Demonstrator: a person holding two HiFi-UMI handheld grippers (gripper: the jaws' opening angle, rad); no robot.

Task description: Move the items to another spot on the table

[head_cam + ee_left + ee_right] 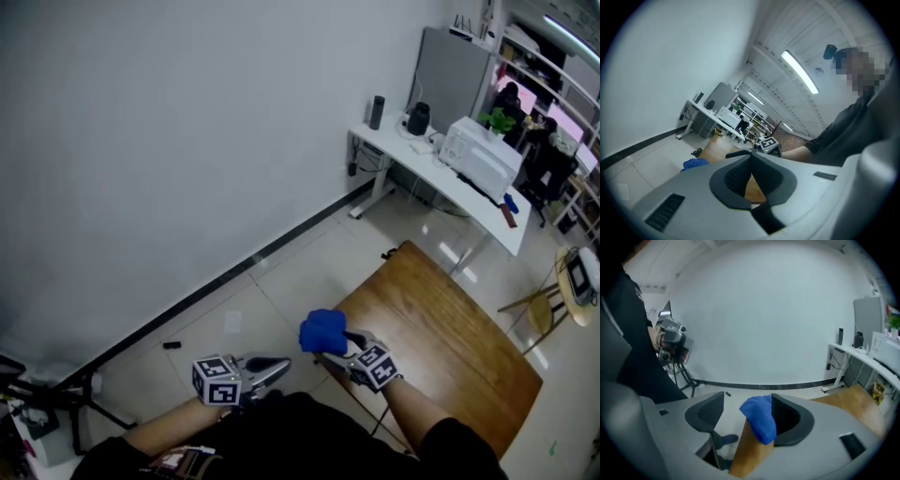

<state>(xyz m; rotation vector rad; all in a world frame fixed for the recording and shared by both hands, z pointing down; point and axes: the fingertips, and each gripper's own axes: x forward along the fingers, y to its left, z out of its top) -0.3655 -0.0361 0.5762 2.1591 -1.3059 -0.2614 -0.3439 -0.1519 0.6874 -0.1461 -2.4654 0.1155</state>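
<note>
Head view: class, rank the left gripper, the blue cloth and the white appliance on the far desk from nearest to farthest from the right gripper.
1. Blue cloth, at the right gripper jaws, on the table corner.
2. Left gripper, to its left, over the floor.
3. White appliance, far desk, upper right.

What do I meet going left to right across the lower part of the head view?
In order: left gripper, jaws together → blue cloth at the table's near corner → right gripper, jaws apart → wooden table stretching right.
</note>
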